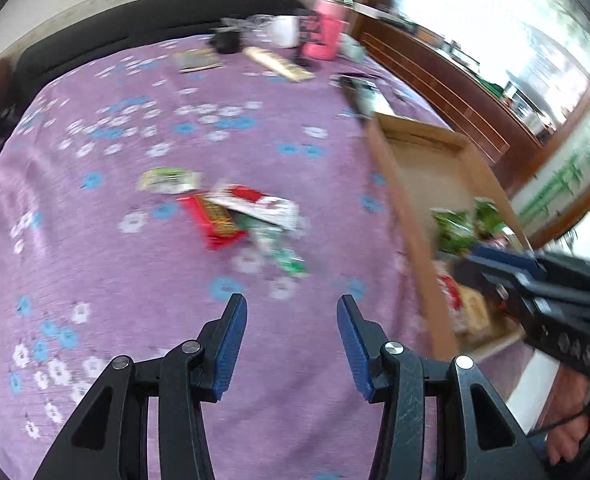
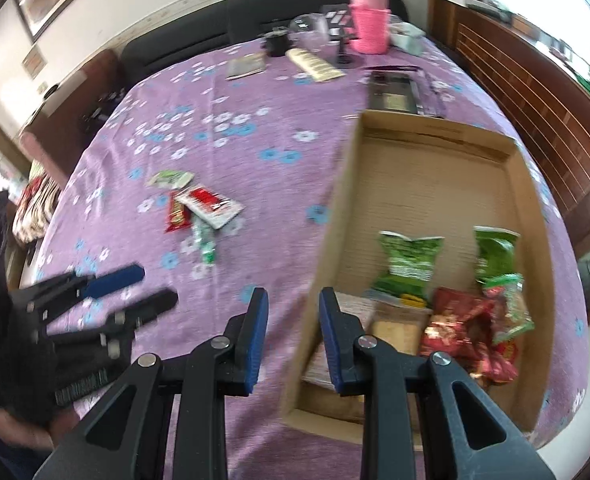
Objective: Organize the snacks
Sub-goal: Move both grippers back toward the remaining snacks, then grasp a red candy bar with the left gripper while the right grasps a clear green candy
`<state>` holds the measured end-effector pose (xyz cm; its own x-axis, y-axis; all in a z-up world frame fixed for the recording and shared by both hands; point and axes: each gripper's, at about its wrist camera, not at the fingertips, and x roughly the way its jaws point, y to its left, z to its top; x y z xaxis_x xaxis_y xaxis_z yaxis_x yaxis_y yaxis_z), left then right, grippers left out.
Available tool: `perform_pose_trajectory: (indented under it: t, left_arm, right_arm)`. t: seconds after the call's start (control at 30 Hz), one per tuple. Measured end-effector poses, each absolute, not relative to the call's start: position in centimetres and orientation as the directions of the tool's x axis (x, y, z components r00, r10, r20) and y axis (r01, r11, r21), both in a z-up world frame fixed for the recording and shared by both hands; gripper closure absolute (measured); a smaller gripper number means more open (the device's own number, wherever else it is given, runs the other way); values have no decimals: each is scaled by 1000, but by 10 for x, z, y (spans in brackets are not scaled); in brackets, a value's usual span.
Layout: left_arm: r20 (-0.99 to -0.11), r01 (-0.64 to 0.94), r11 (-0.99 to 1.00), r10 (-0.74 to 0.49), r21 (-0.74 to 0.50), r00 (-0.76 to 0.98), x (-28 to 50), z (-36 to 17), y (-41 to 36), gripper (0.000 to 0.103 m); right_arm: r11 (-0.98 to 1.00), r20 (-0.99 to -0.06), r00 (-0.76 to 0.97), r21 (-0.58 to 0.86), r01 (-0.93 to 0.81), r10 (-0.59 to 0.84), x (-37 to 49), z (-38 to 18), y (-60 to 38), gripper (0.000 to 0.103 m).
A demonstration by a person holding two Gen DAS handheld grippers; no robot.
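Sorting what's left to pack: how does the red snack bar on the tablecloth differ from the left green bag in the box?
The red bar is long and slim; the green bag is wide and puffy. The bar lies on the tablecloth partly under a white-and-red packet; the bag already sits in the cardboard box. Both are sealed snack packs.

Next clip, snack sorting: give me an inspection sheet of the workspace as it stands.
Surface: table under a purple flowered tablecloth.
Job's things: open cardboard box holding two green snack bags, a red wrapper and more packets; a small heap of loose red, white and green snack packets on the cloth left of the box.
Clutter: pink cup, black tray, booklets at the far edge.
Grippers: left gripper open, empty; right gripper narrowly parted, empty, over the box's near-left wall.
Cables: nothing seen.
Surroundings: dark sofa, wooden panelling, bright window.
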<state>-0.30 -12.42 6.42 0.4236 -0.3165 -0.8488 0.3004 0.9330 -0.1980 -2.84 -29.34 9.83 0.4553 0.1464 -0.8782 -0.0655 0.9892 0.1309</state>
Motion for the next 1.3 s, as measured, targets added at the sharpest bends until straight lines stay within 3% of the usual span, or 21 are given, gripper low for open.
perform_pose_trajectory:
  t: [0.2, 0.53, 0.7, 0.77, 0.83, 0.9, 1.3]
  left_arm:
    - [-876, 174, 966, -250, -193, 413, 33, 53, -95, 54]
    - [-907, 127, 977, -207, -171, 368, 93, 27, -107, 54]
    - [-915, 133, 982, -171, -131, 365, 110, 16, -116, 63]
    - [-914, 133, 985, -156, -114, 374, 113, 16, -116, 73]
    - [-915, 122, 986, -152, -113, 374, 112, 16, -112, 80]
    - [-914, 121, 986, -155, -118, 376, 106, 16, -107, 81]
    - [-911, 114, 989, -130, -93, 392, 14, 16, -60, 82]
  right_arm:
    - [989, -874, 465, 106, -99, 140, -33, 101, -286, 77]
    - [995, -868, 487, 73, -61, 94, -45, 106, -305, 77]
    - [997, -864, 497, 72, -36, 80, -48, 107, -314, 77]
    - [997, -864, 498, 73, -33, 80, -49, 107, -315, 77]
    - [997, -863, 498, 75, -36, 83, -48, 107, -314, 77]
    - [996, -863, 497, 82, -44, 93, -46, 106, -311, 77]
    - [964, -890, 378, 204, -168, 254, -7, 87, -257, 77]
